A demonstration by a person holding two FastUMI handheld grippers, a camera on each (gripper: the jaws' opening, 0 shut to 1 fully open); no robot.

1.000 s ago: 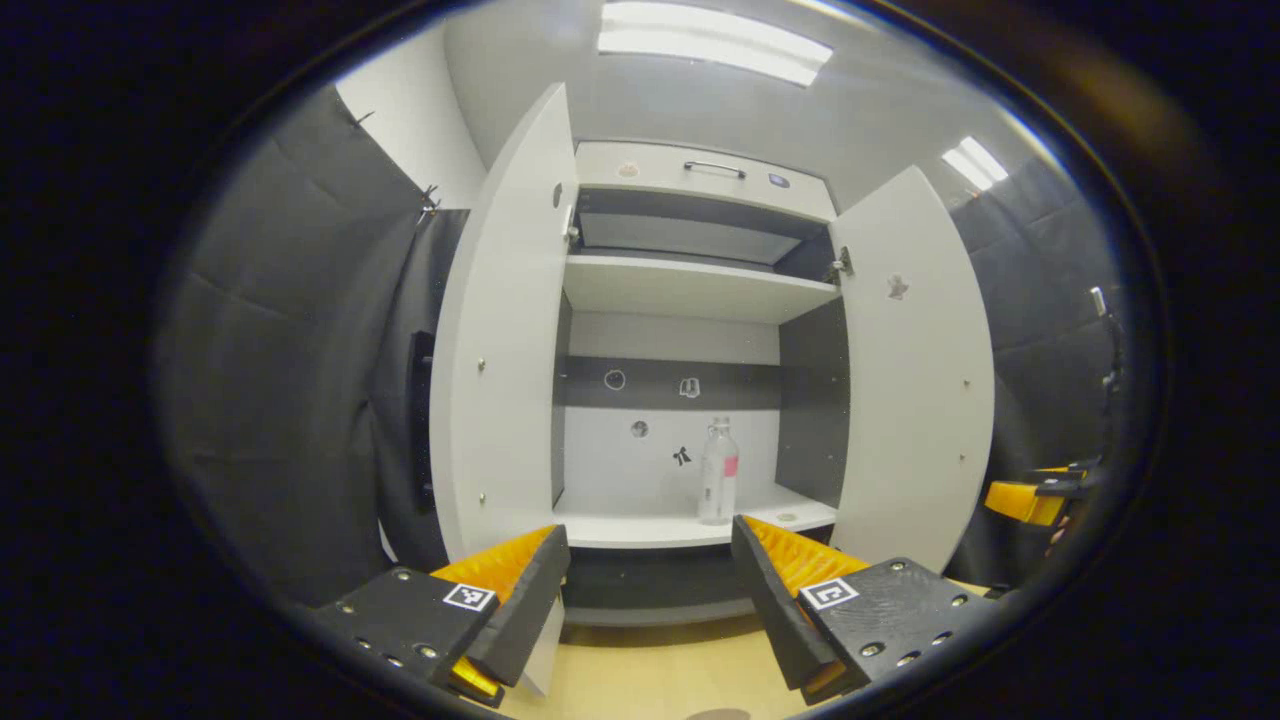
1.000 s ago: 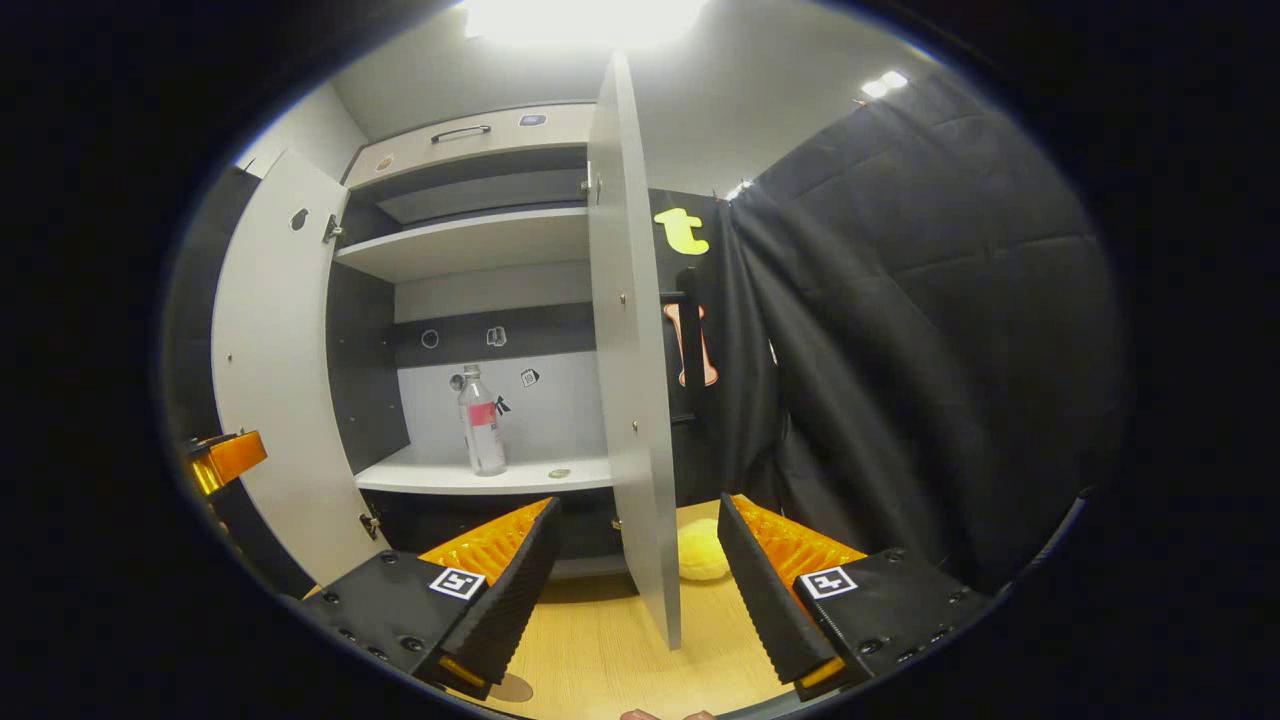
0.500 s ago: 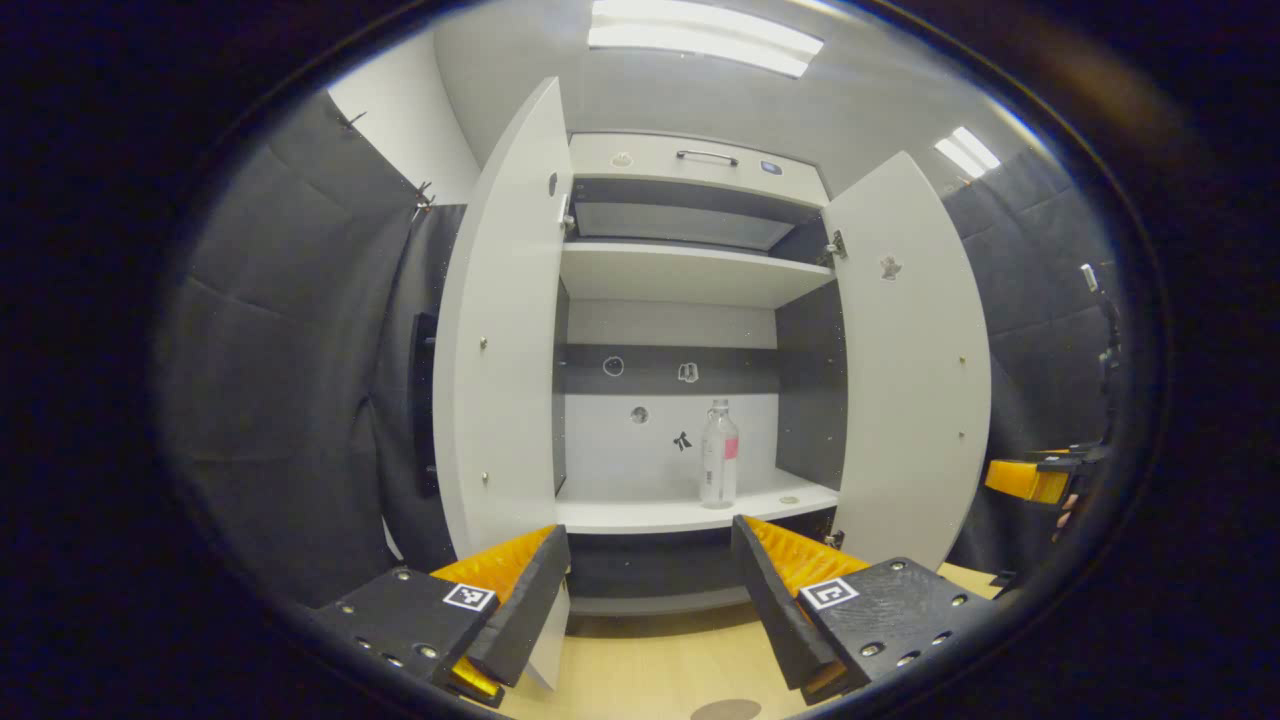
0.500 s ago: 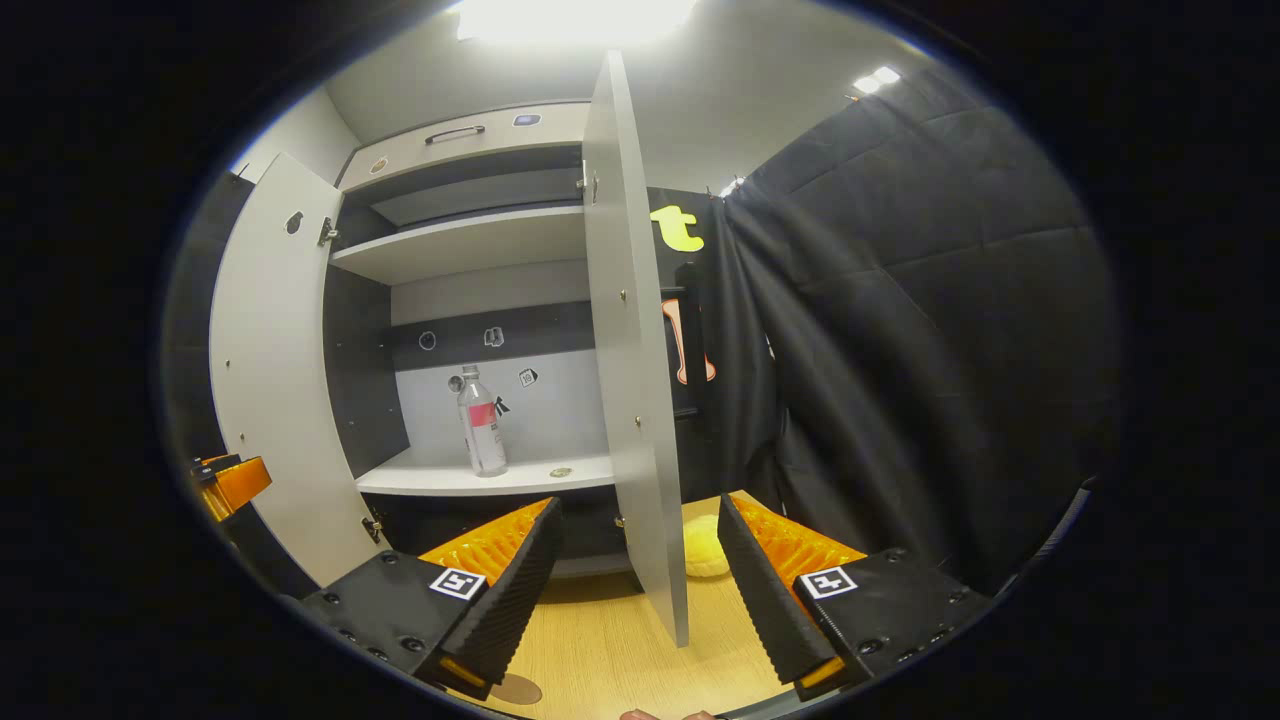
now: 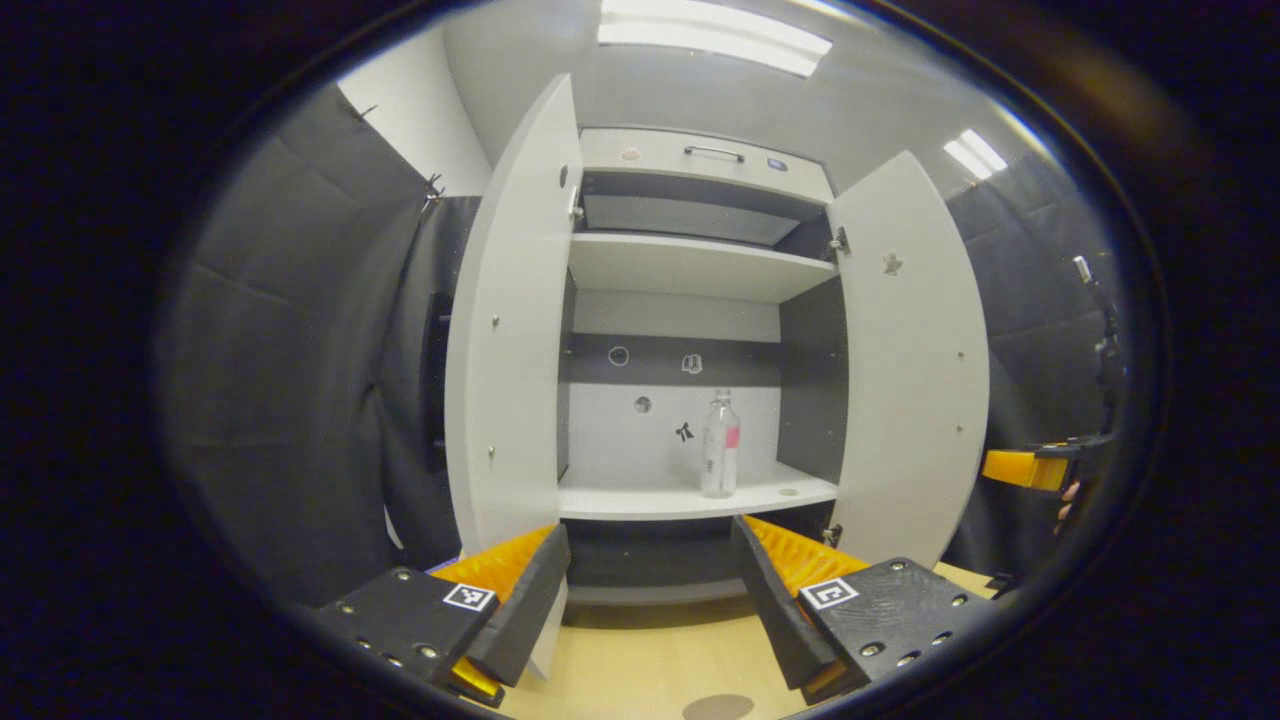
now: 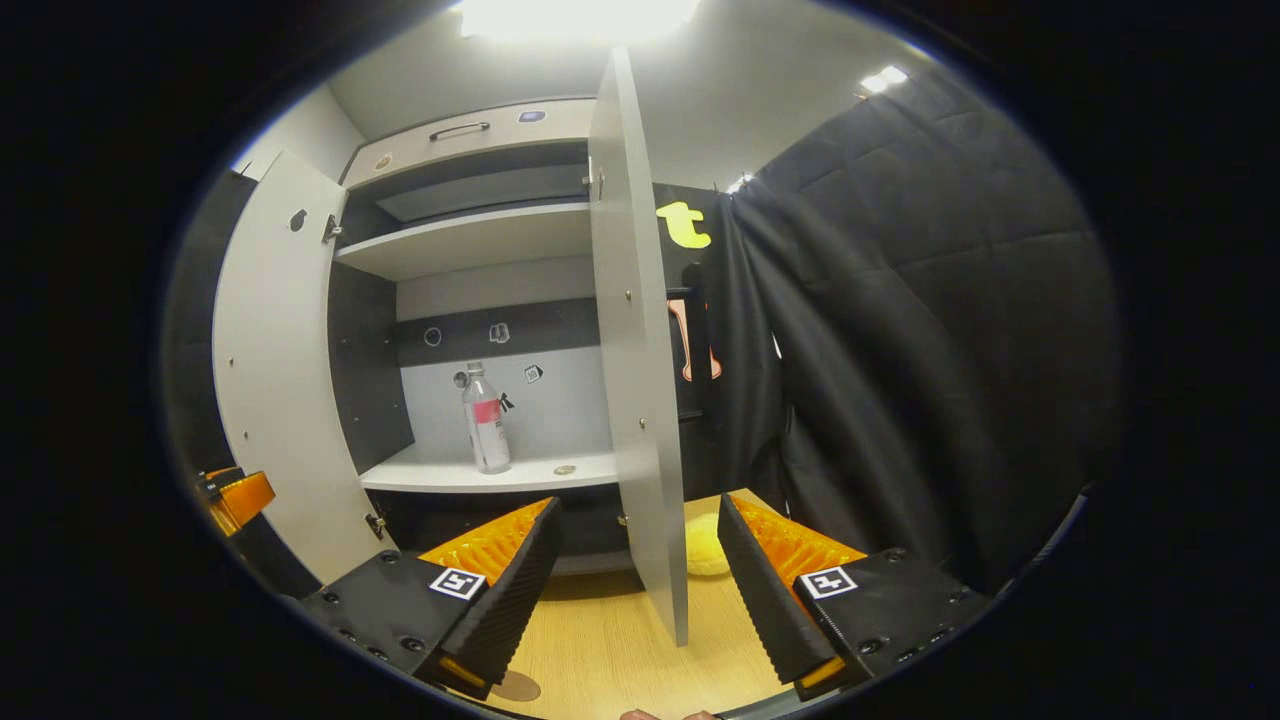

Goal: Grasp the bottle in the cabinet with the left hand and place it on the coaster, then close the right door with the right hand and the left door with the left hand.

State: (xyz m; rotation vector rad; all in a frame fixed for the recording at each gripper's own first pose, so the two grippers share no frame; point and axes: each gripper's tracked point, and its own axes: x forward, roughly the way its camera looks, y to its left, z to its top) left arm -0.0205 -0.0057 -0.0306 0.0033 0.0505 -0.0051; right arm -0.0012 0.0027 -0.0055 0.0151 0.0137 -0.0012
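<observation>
Bottle [image 5: 719, 446] nearer; right-view-only yellow object [image 6: 706, 545].

Both tongs [image 5: 650, 570] [image 6: 635, 550] agape, empty

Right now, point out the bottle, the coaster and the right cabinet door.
bottle [image 5: 719, 455], left gripper view, on its clear body.
coaster [image 5: 718, 707], left gripper view, on its brown top face.
right cabinet door [image 5: 915, 370], left gripper view, on its inner panel.
</observation>
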